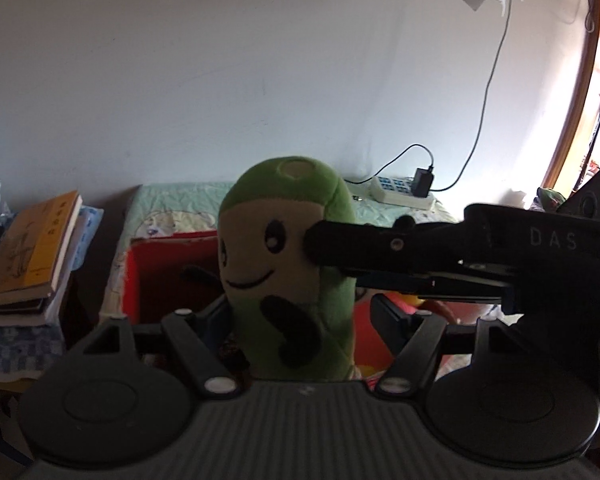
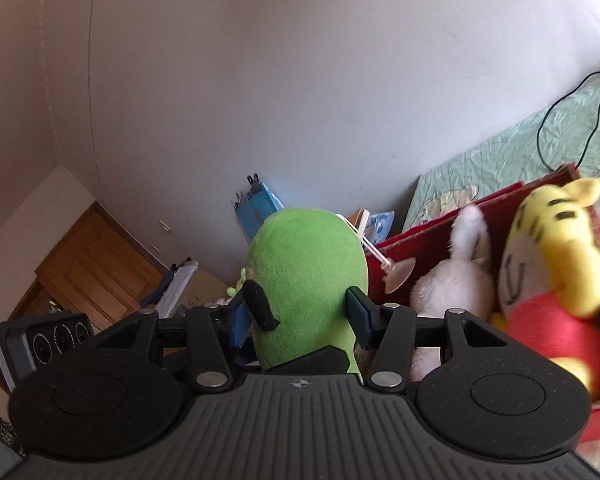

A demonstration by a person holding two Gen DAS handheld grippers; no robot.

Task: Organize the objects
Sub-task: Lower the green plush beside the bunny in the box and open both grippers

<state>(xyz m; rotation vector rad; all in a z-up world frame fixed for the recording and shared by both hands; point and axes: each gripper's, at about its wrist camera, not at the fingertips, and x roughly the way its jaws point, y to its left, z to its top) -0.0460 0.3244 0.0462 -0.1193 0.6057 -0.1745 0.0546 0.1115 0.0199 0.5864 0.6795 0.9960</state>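
The green plush toy [image 1: 296, 264] sits upright at the centre of both views, held above the red box [image 1: 156, 272] on the bed [image 1: 172, 204]. Both grippers appear to hold it. The right gripper [image 2: 300, 312] has its fingers [image 2: 358, 308] pressed into the toy's lower sides, clenched on it. The left gripper [image 1: 296, 320] seems to pinch the toy's base, though its left finger is hidden behind the body, so that grip is a judgement. In the left wrist view the right gripper reaches in from the right of the frame, one finger against the toy's face.

The toy looks light, soft and squashy (it should dent rather than slip), so a grip across the fat middle suits it best.

At the right of the right wrist view, a white plush [image 2: 456, 272] and a yellow tiger plush [image 2: 552, 264] lie in the box. The box floor is hidden.
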